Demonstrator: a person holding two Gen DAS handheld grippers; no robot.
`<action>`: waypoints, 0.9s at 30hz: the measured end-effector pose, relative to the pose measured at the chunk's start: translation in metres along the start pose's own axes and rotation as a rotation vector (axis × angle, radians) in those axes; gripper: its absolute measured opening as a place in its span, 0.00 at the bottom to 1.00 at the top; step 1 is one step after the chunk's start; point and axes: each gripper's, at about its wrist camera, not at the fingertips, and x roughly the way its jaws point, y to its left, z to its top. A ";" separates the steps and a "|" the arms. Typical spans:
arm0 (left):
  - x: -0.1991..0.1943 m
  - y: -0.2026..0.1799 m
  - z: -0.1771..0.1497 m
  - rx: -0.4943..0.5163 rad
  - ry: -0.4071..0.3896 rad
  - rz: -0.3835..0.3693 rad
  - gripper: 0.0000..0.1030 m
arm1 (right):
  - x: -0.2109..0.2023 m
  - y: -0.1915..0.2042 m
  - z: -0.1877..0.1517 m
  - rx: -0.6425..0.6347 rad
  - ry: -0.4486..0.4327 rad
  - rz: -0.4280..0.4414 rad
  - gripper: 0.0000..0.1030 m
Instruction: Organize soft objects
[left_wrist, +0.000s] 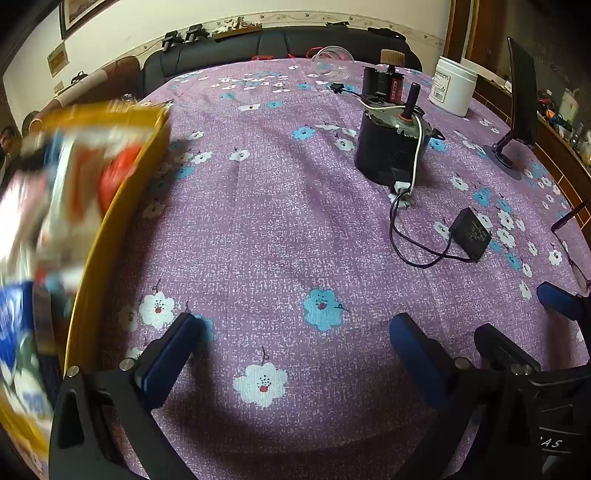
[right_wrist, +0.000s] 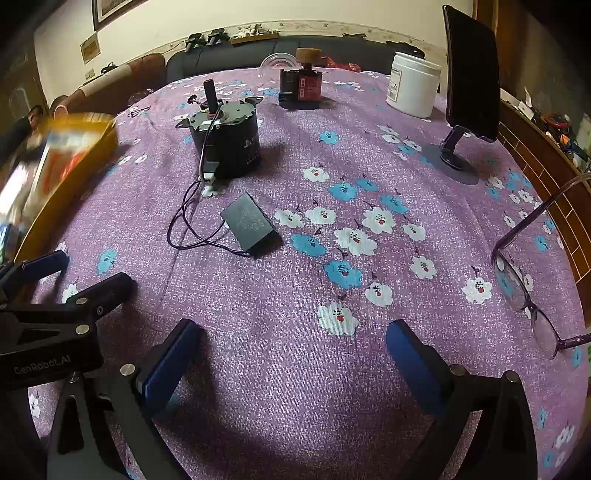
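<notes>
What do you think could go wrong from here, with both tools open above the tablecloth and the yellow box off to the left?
1. The thin wires loop loosely between the motor and the black capacitor; a passing right tool could snag them and drag both.
2. The glasses lie near the table edge beside the right tool and could be knocked off.
3. The yellow box of packets looks blurred, so the left tool may misjudge a reach into it.

A black motor (right_wrist: 225, 144) with an upright shaft stands on the purple flowered tablecloth (right_wrist: 295, 369), wired to a small black box (right_wrist: 248, 224) lying just beside it. Further back are a white jar (right_wrist: 413, 85) and a phone on a stand (right_wrist: 469, 74); purple glasses (right_wrist: 524, 291) lie at the right edge.
</notes>
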 end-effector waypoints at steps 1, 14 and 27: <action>0.000 0.000 0.000 0.001 0.000 0.000 1.00 | 0.000 0.000 0.000 0.000 0.000 0.000 0.99; 0.000 0.000 0.000 0.001 0.000 0.000 1.00 | 0.000 0.000 0.000 0.000 0.000 0.000 0.99; -0.008 0.005 -0.002 0.001 0.000 -0.001 1.00 | 0.001 0.000 0.000 -0.001 0.001 0.000 0.99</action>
